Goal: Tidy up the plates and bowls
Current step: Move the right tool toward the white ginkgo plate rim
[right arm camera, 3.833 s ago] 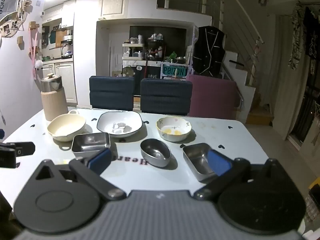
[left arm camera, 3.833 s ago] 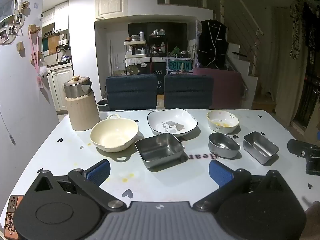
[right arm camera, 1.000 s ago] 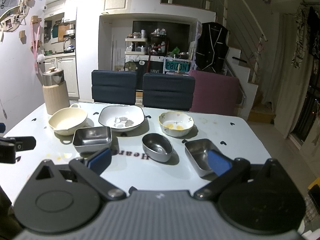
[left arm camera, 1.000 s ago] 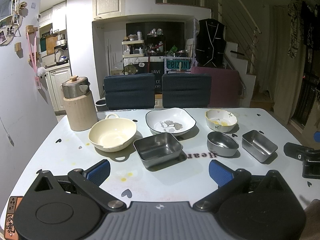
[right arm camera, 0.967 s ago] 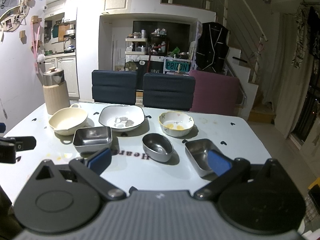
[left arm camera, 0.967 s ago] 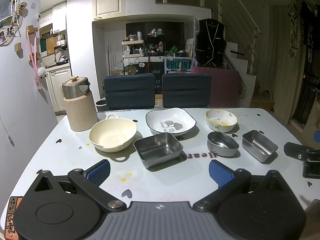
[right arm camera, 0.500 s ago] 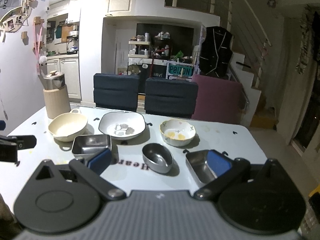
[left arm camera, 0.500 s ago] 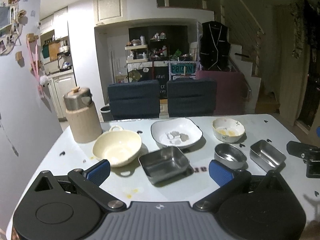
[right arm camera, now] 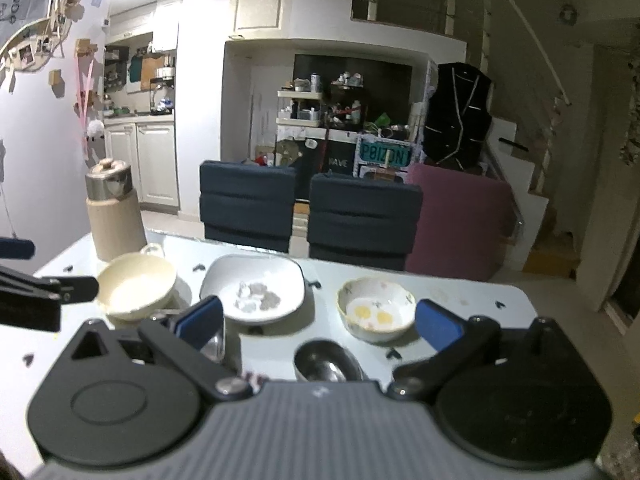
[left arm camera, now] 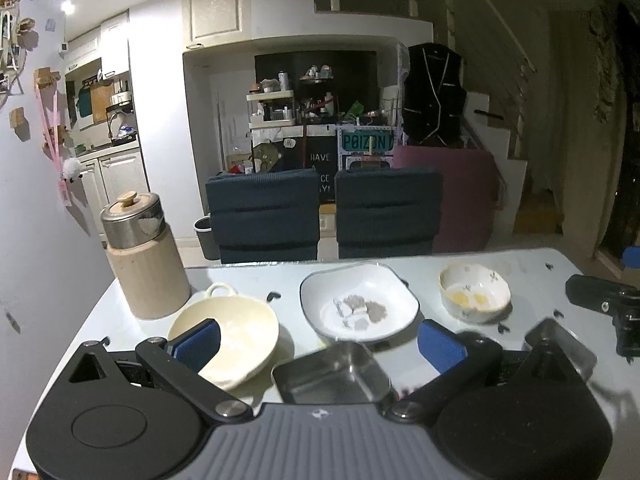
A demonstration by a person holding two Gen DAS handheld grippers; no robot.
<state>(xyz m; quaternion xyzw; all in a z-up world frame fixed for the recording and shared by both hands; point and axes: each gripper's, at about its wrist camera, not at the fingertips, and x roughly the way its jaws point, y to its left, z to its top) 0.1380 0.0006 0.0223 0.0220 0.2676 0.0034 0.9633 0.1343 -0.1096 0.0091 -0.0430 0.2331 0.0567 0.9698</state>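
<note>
On the white table stand a cream handled bowl, a white square plate, a small flowered bowl, a square steel tray and another steel tray at the right. The right wrist view shows the flowered bowl, the plate, the cream bowl and an oval steel bowl. My left gripper is open above the square tray. My right gripper is open above the oval bowl. Both are empty.
A beige canister with a steel lid stands at the table's far left corner. Two dark blue chairs sit behind the far edge. The right gripper's body shows at the right of the left wrist view.
Both grippers have moved forward over the table toward the dishes, which now look larger and nearer. The near steel dishes are partly hidden under the grippers. Jaws stay open.
</note>
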